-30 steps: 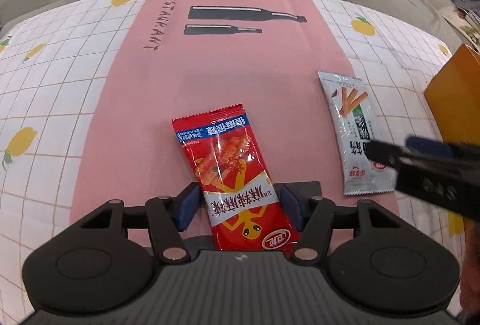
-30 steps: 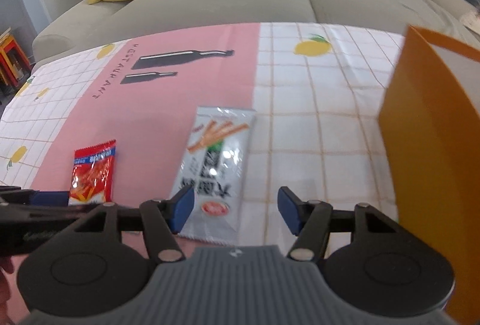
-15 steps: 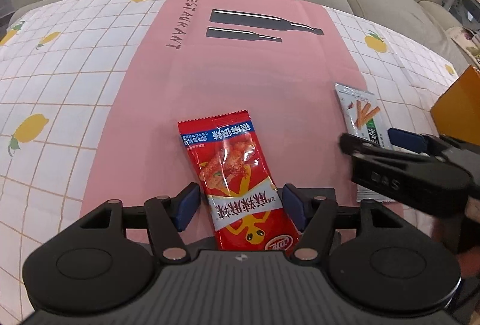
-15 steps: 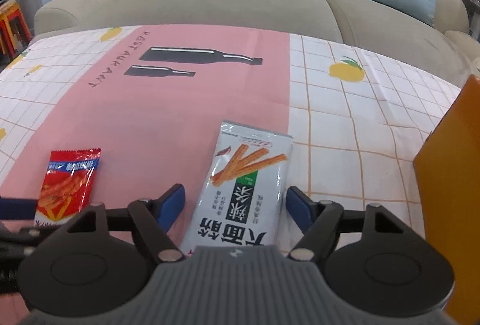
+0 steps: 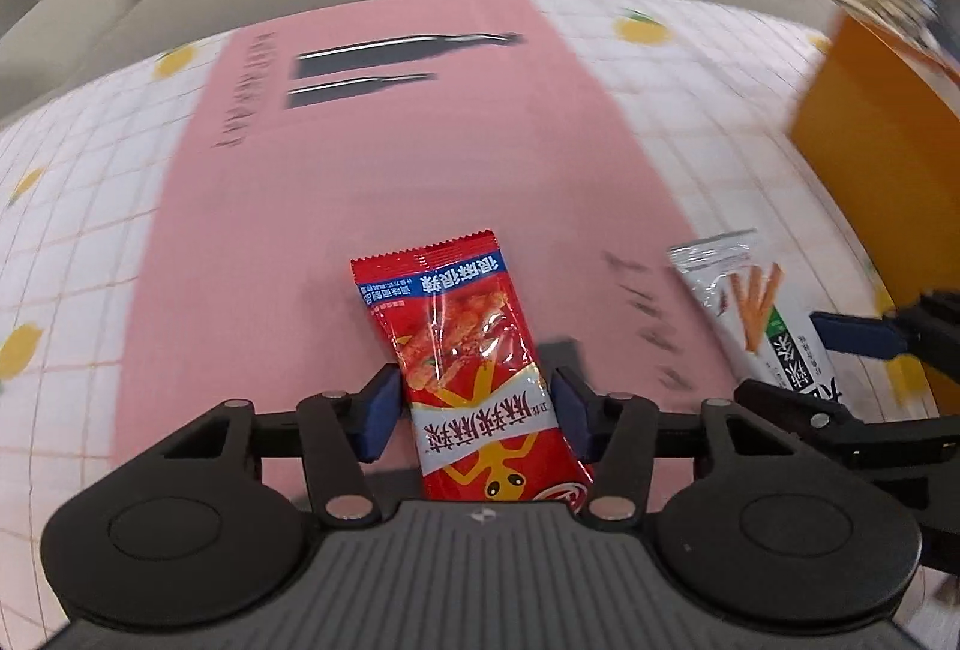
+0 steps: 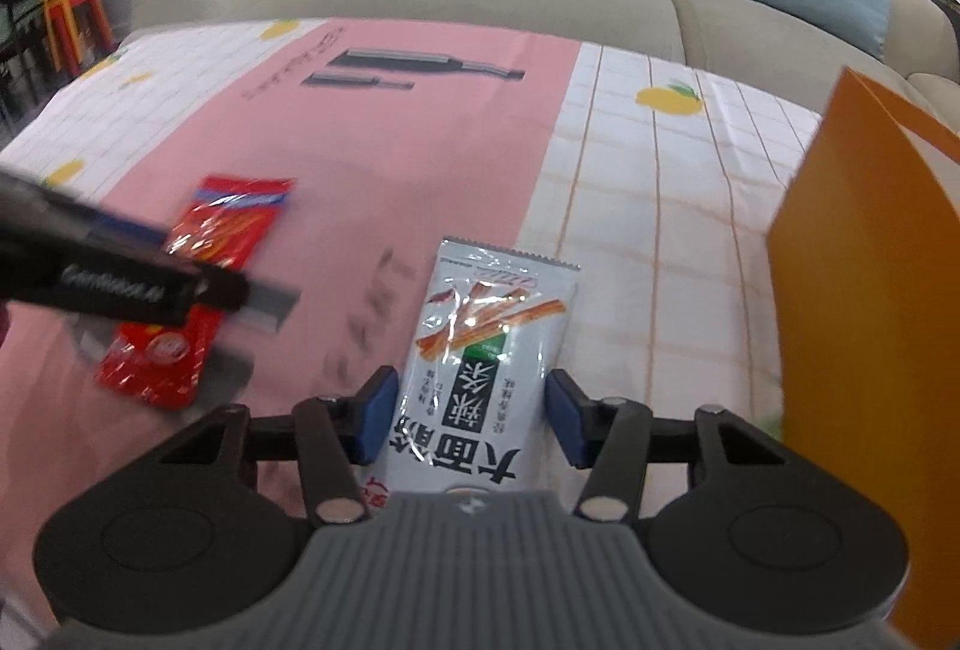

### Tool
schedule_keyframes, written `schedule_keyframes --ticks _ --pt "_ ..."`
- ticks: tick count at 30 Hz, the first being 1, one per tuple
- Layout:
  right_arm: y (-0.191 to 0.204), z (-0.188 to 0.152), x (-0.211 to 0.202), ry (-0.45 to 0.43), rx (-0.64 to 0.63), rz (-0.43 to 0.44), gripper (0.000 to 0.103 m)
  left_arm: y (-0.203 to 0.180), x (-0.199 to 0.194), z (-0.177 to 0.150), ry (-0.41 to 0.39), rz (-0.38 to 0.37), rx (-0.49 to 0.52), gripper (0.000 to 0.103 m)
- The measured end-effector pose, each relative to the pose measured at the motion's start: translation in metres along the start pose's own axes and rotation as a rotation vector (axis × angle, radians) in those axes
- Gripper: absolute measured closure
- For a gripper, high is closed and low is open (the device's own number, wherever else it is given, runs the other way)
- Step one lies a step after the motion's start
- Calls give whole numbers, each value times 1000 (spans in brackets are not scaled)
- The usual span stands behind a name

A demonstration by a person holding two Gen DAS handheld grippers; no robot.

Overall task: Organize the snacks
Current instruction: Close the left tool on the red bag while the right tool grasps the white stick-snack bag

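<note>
The red snack packet (image 5: 474,380) is straddled by the left hand-held gripper (image 5: 474,410), whose jaws have just been closing; whether the blue pads press it cannot be told. The white snack packet (image 6: 480,368), printed with orange sticks, is likewise framed by the closing right hand-held gripper (image 6: 471,413). Both packets lie flat on the pink-clothed worktop (image 5: 420,170).

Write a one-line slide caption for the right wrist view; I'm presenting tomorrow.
Right gripper closing around a white snack packet on the tablecloth, beside an orange box.
</note>
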State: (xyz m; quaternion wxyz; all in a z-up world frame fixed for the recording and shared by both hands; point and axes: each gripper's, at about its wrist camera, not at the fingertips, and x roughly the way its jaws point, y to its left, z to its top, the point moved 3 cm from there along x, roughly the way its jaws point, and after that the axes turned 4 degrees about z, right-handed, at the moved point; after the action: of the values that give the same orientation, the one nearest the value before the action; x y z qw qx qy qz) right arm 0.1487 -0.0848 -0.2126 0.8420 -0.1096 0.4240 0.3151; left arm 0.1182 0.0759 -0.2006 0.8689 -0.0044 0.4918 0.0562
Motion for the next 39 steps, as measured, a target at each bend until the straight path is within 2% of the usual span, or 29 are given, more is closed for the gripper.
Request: schedule_keyframes --ticks 3,7,12,14,16,19,21,23,24,25,27,34,39 --pt "0 -18 -15 18 -17 11 48 -15 -5 -7 -7 -30 39 43" --pt "-5 -36 -27 6 6 7 39 -26 -7 -12 -2 -21 27 37" --pt "-9 -31 -26 5 101 -5 39 -30 -8 -13 17 49 -39 26" --pt "-6 -28 -22 3 95 -23 38 -32 -8 -14 20 70 -54 23" --pt "-1 -26 -18 6 63 -35 30 -31 -8 -14 30 80 -86 22" --pt "1 -28 -18 -7 52 -31 29 -32 -8 -13 34 91 -96 22" --pt "1 -30 -19 -20 54 -32 29 -32 -8 -13 32 88 -106 26" --pt "2 -32 -20 -34 51 -36 31 -33 -8 -13 22 76 -102 35" --pt "2 -33 -21 -40 51 -35 37 -35 -9 -13 15 72 -93 44" --pt "3 -33 -22 -45 48 -37 46 -36 -10 -13 12 68 -86 46" --pt "4 -33 -24 -51 43 -34 52 -36 -11 -14 9 66 -85 48" --pt "4 -30 -24 -30 33 -24 56 -38 -17 -17 -8 40 -59 55" --pt "-2 -28 -27 -21 86 2 58 -36 -26 -20 -12 20 -75 58"
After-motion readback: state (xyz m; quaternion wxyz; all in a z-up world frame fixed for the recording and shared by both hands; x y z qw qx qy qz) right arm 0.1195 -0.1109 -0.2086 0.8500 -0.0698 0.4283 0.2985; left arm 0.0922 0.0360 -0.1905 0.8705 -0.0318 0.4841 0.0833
